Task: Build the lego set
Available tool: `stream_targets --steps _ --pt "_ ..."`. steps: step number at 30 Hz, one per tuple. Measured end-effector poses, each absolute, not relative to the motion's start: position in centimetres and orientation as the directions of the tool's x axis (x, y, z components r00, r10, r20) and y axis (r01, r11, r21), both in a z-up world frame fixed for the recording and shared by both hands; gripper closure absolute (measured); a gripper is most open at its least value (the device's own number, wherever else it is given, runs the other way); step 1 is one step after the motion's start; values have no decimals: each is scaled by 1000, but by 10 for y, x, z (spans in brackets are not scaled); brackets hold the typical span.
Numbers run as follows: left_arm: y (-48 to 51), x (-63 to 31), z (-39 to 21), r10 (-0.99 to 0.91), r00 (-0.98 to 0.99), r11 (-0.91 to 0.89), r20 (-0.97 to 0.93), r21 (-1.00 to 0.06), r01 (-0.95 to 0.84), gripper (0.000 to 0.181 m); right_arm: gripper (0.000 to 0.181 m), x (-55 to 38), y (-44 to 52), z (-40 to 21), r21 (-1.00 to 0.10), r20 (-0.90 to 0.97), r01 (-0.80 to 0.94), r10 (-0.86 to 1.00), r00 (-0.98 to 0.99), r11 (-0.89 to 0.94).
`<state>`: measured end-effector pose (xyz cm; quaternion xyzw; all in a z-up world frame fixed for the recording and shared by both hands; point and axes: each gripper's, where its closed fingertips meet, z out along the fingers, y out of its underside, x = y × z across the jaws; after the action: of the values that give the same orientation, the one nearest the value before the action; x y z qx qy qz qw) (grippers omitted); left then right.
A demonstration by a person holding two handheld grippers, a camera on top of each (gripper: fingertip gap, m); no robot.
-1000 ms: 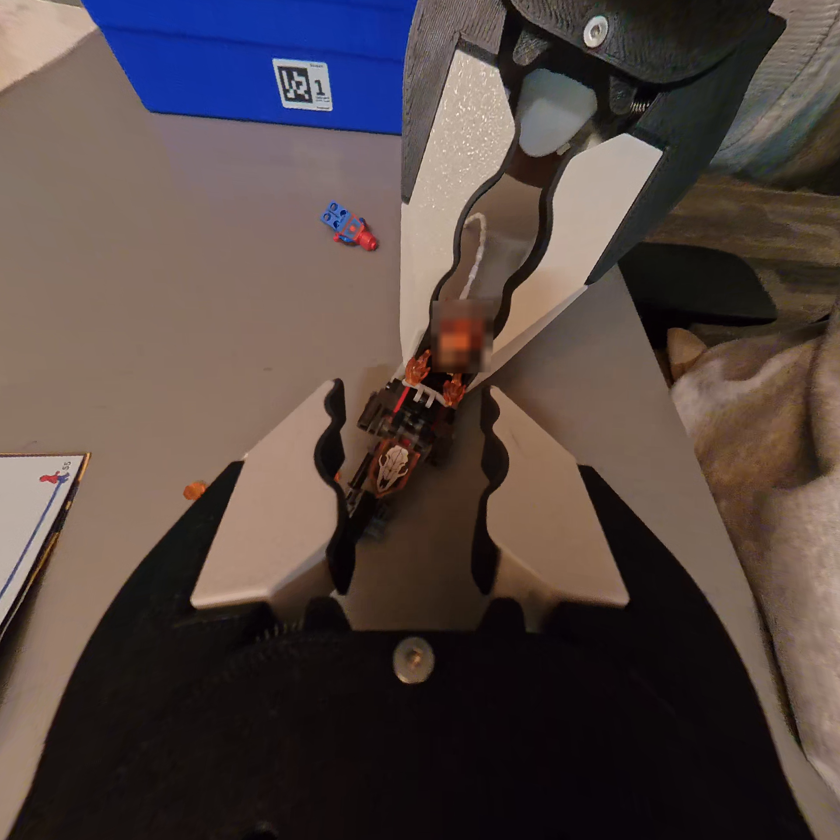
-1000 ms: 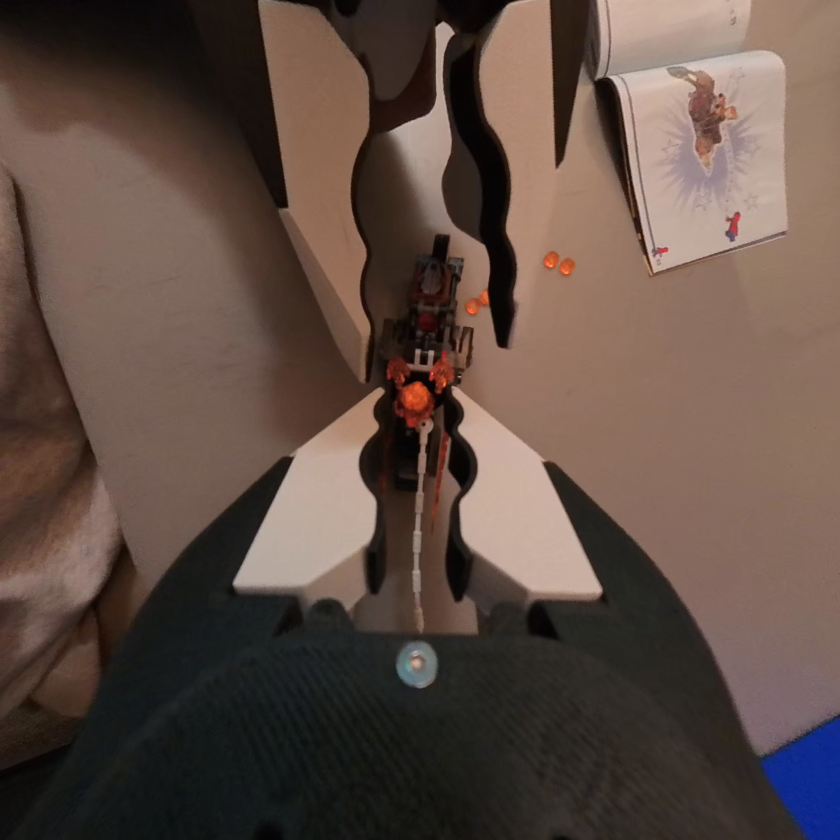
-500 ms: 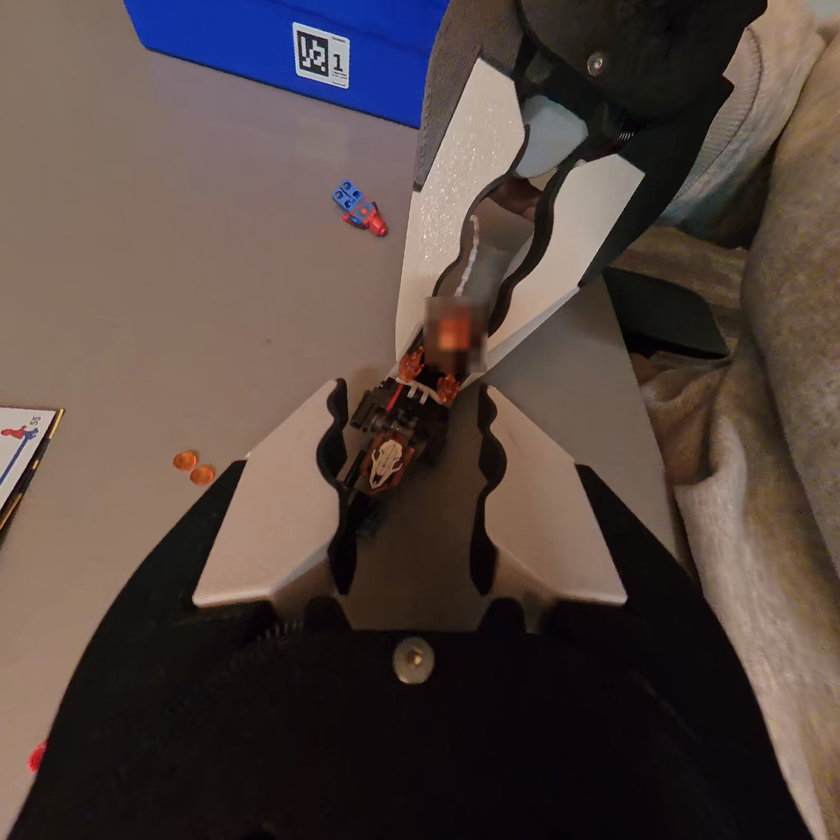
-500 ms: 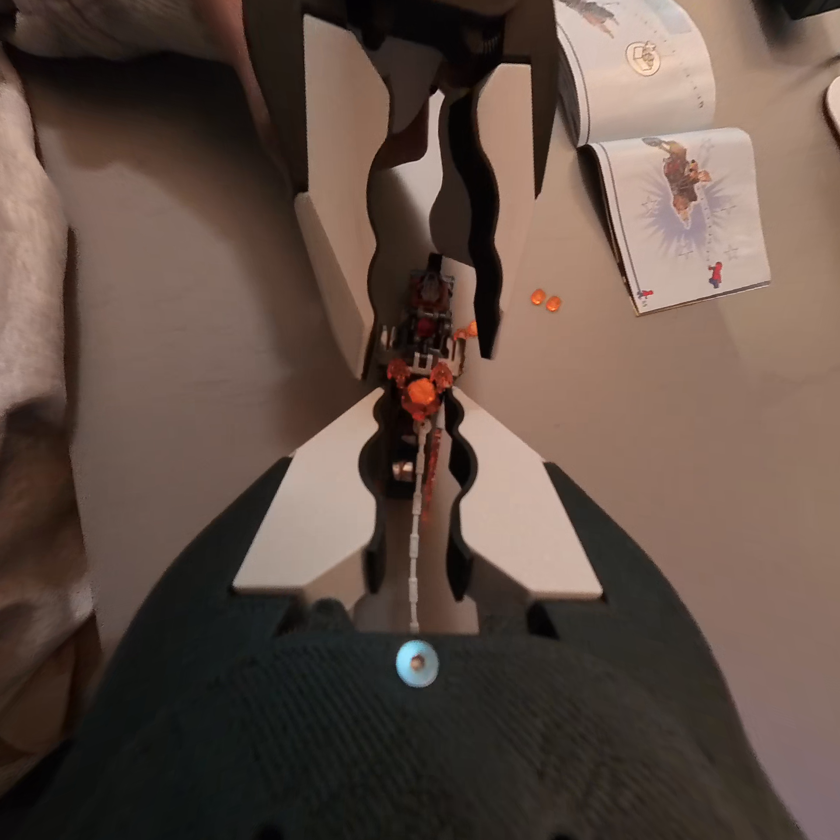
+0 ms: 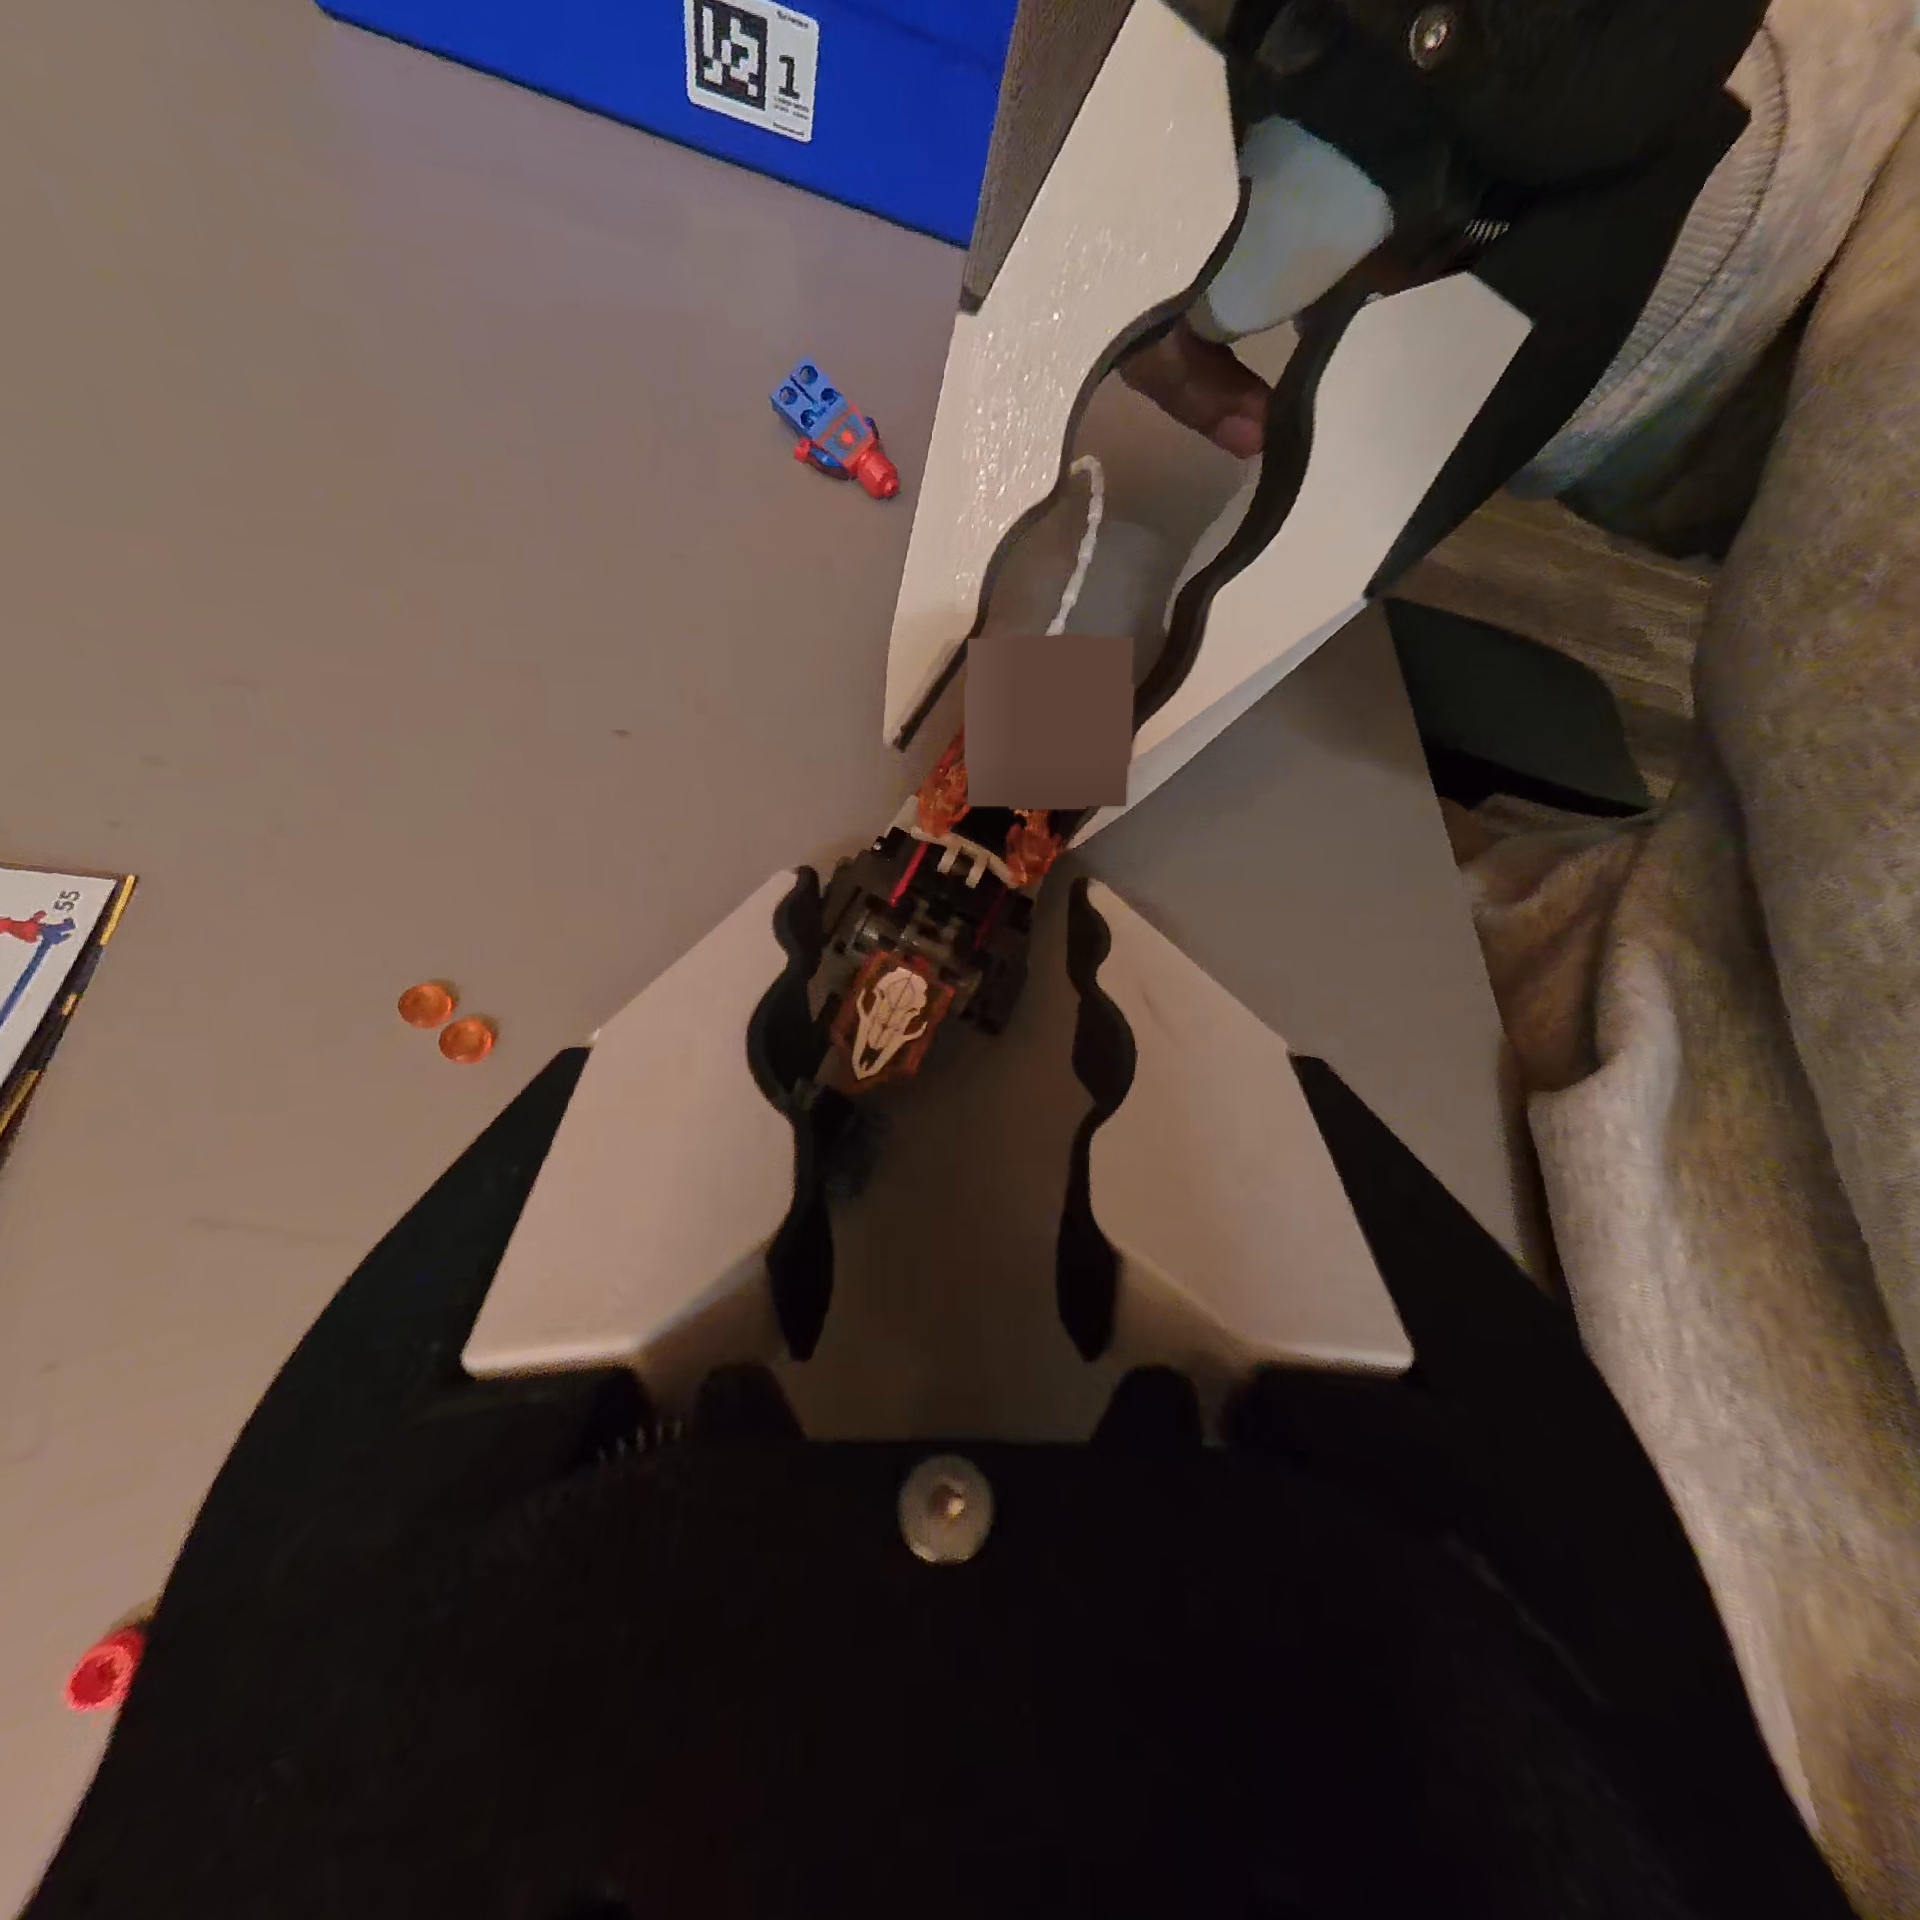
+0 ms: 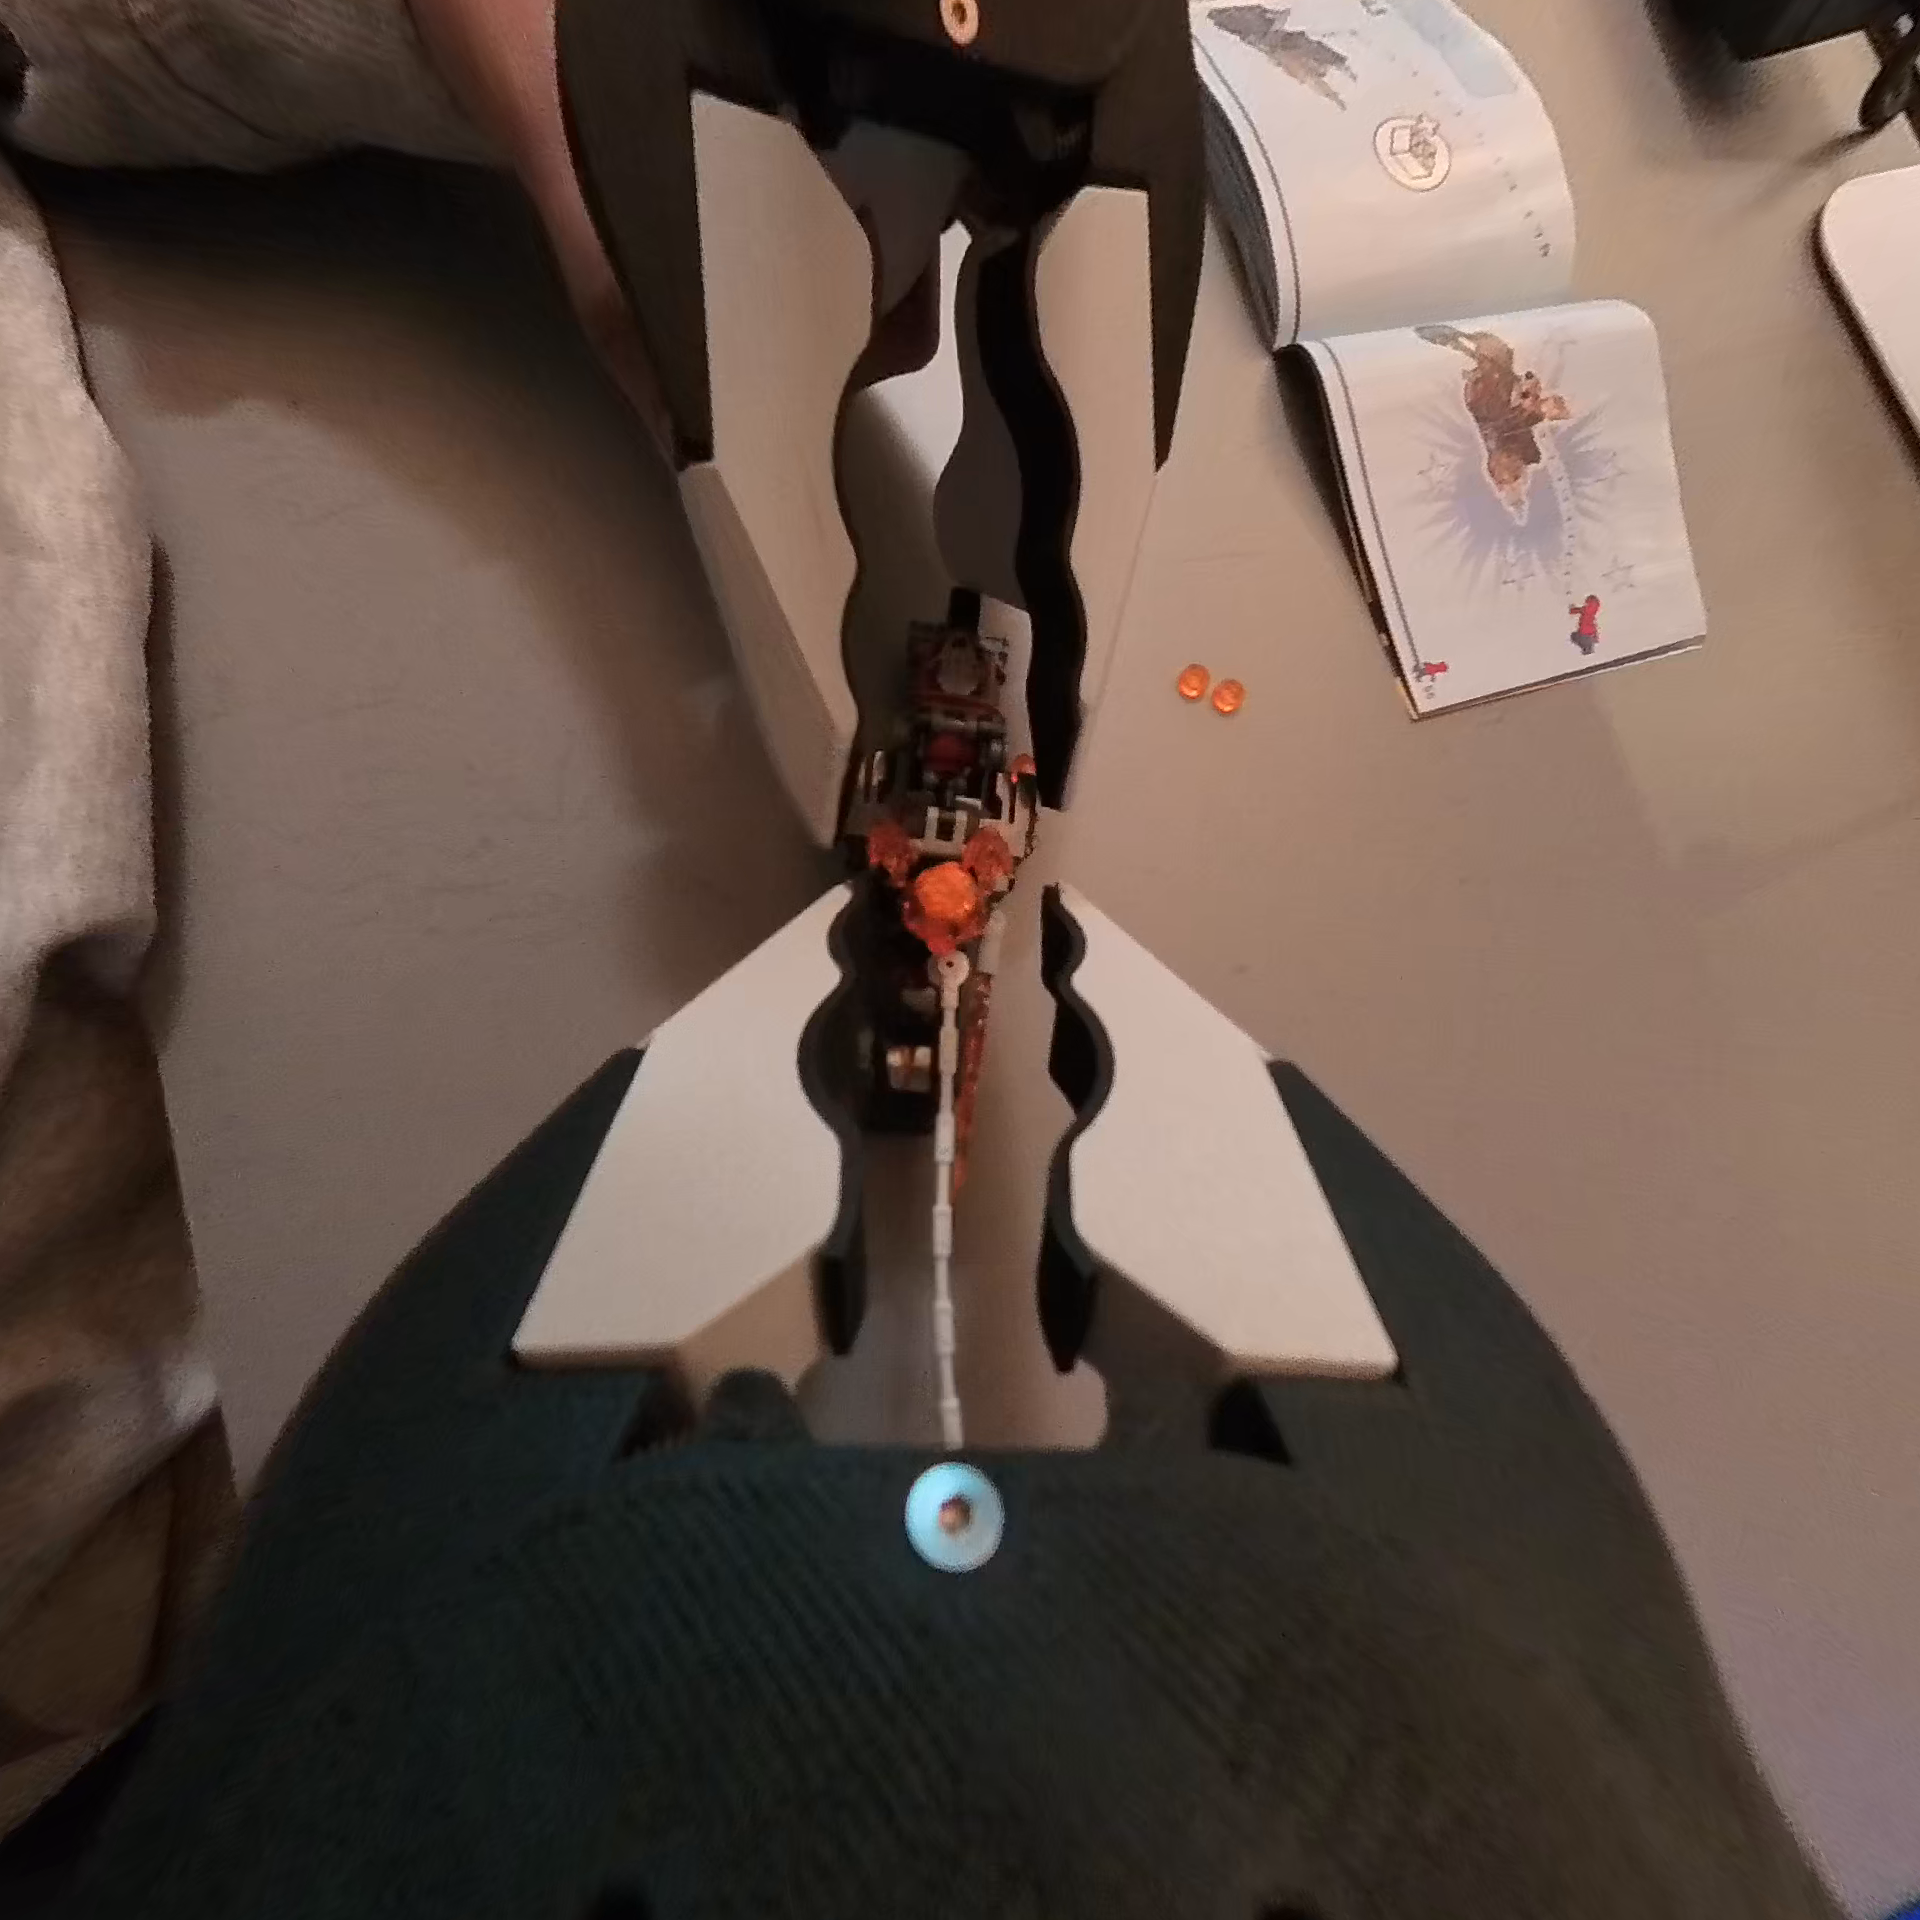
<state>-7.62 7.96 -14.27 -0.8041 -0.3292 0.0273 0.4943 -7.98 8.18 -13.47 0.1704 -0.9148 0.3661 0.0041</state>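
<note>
Risk sits in our hold: the lego model (image 5: 914, 966) hangs above the tabletop (image 5: 364, 623), its rear pinched in our right claw (image 6: 940, 935), while our left claw (image 5: 935, 966) stands parted around its nose. If we twist, flame pieces could pop off.

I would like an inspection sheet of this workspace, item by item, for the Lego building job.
Surface: grey table, smooth.
Job's things: black Lego motorbike model with skull plate and orange flames; thin white chain trailing from its rear; open instruction booklet.
Clutter: two orange transparent round studs; small blue-and-red Lego piece; red round piece.
Grippers: left hand-held gripper open around the model's front; right hand-held gripper around its rear, grip unclear.
Cables: nothing seen.
Surroundings: blue box with a marker tag; beige fabric beside the table.
</note>
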Motion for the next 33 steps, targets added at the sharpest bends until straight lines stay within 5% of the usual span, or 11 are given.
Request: stream_targets --steps 33 --pt "76 -79 -150 599 782 -372 174 -804 464 153 164 -77 86 -133 -598 35 -196 -219 -975 777"
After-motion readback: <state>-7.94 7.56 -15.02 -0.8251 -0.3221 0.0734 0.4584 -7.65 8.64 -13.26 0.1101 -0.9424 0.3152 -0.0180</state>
